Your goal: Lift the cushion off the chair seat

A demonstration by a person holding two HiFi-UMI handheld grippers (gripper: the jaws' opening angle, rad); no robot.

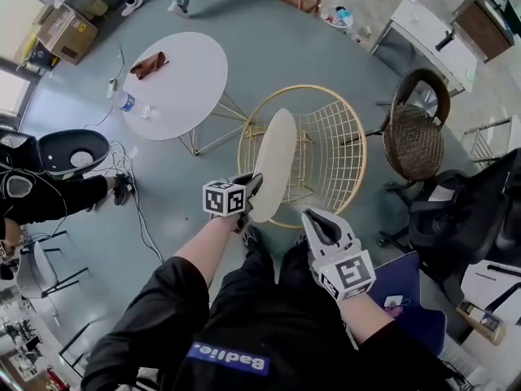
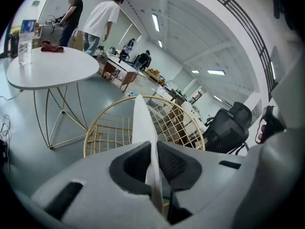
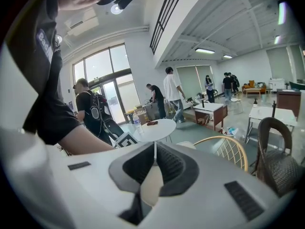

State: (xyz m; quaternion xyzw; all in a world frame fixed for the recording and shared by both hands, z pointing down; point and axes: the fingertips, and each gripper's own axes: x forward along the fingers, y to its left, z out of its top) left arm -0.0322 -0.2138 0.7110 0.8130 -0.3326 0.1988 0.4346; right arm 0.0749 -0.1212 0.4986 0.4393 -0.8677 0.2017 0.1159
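Note:
The cushion (image 1: 273, 161) is a thin cream disc. It is off the seat and stands on edge, tilted, over the near rim of the gold wire chair (image 1: 358, 137). My left gripper (image 1: 252, 187) is shut on its lower edge. In the left gripper view the cushion (image 2: 142, 123) runs up from between the pads of the left gripper (image 2: 153, 161), with the chair (image 2: 109, 109) behind it. My right gripper (image 1: 309, 218) hangs to the right of the cushion, apart from it. In its own view the right gripper (image 3: 155, 159) has its jaws together, and the cushion (image 3: 187, 146) shows just beyond them.
A white round table (image 1: 175, 84) with a bottle (image 1: 124, 101) and a brown cloth (image 1: 148, 63) stands to the left of the chair. A dark wicker chair (image 1: 415, 137) and a black office chair (image 1: 464, 210) stand to the right. Cables (image 1: 134, 194) trail on the floor at left, near a seated person (image 1: 32, 194).

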